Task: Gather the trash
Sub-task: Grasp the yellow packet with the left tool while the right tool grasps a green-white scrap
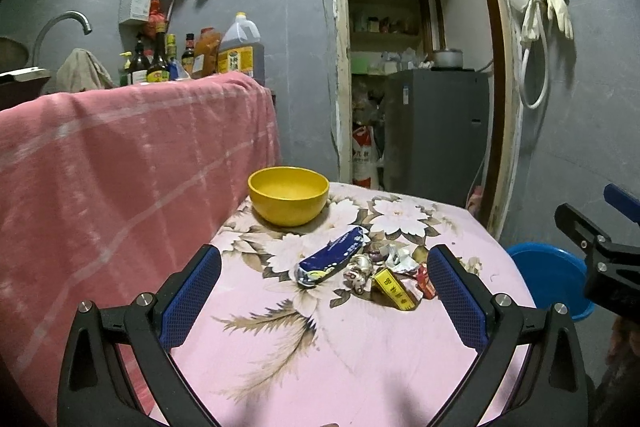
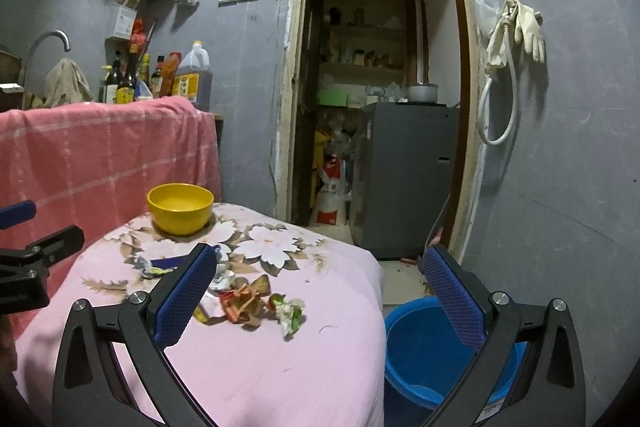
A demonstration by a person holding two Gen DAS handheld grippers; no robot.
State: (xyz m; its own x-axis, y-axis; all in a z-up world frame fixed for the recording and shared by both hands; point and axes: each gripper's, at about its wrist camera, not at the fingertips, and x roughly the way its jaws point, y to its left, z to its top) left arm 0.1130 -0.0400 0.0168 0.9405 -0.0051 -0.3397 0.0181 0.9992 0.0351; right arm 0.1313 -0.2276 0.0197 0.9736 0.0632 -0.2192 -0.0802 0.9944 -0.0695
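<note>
Trash (image 1: 372, 273): a small heap of crumpled wrappers near the middle of the table (image 1: 360, 355), which wears a pink floral cloth. Blue wrapper (image 1: 332, 259) at the heap's left end, a yellow strip (image 1: 392, 287) and red scraps to its right; one green-and-white scrap (image 2: 290, 313) lies slightly apart toward the table's edge. Yellow bowl (image 1: 288, 195): upright, behind the heap at the far side. Blue bucket (image 2: 424, 351): on the floor, just beside the table's right edge. Left tool (image 1: 324, 291): above the near table, jaws wide, holding nothing. Right tool (image 2: 320, 299): jaws wide, holding nothing, straddling the table edge and the bucket.
</note>
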